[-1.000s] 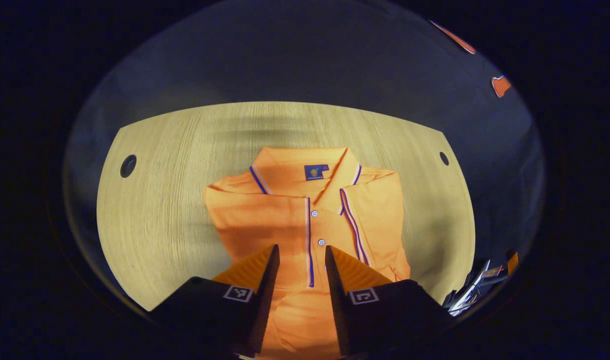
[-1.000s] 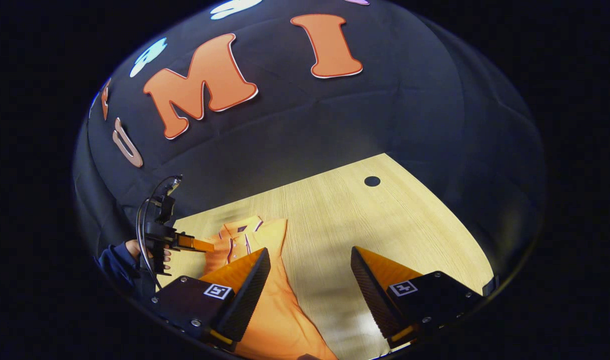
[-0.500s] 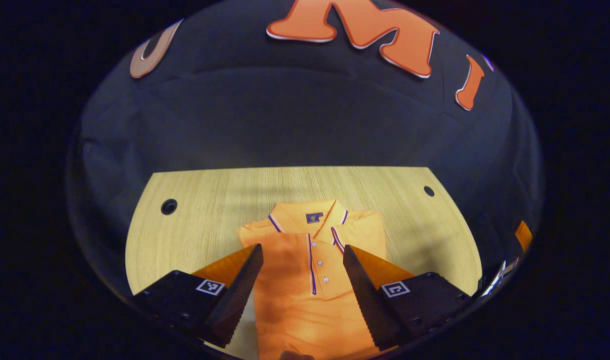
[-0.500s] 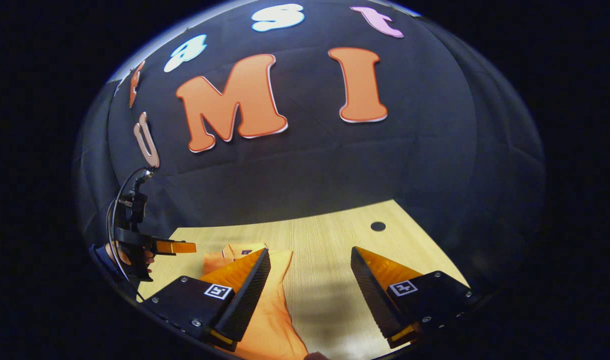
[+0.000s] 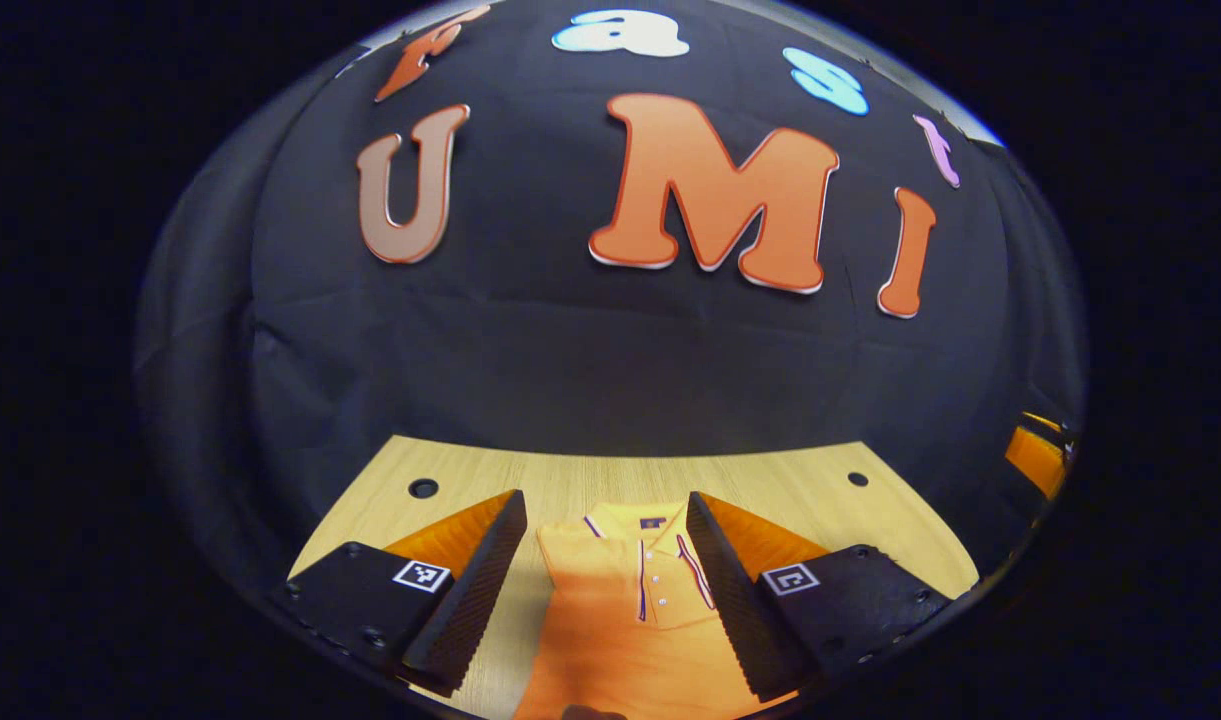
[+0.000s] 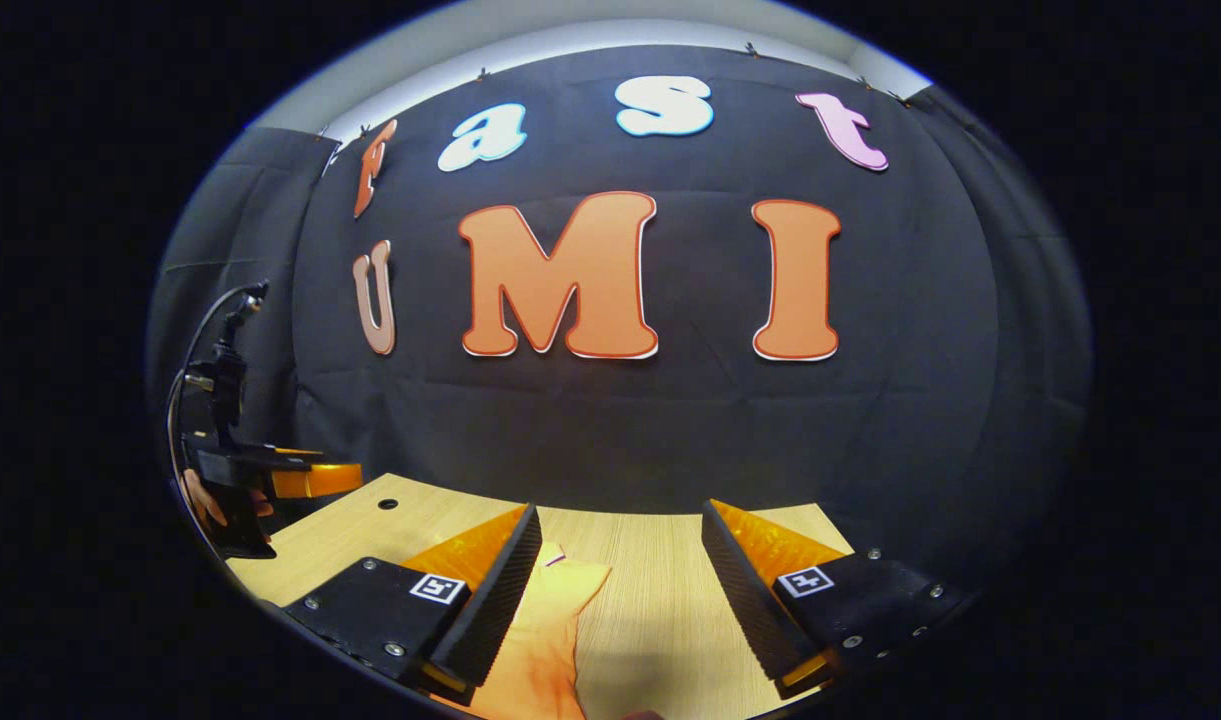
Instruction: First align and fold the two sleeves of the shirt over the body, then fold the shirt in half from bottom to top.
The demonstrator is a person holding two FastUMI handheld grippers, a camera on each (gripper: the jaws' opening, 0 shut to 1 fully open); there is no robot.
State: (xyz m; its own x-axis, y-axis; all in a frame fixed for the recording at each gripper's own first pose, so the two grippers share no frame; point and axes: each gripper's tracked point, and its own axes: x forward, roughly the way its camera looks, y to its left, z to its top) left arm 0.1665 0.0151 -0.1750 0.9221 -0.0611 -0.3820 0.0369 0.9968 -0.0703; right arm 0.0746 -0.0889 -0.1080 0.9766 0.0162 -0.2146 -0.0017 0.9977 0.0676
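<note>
Shirt [image 5: 620, 620]: orange, flat on table [image 5: 850, 510].
Left hand-held gripper [image 5: 605, 590]: spread, above shirt.
Right hand-held gripper [image 6: 620, 600]: spread, beside shirt.

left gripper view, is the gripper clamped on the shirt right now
No, the left gripper is open, its fingers spread apart above the shirt on the table.

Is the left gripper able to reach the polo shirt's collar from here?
Probably yes: the left gripper is open, raised above the table, and nothing lies between it and the collar.
</note>
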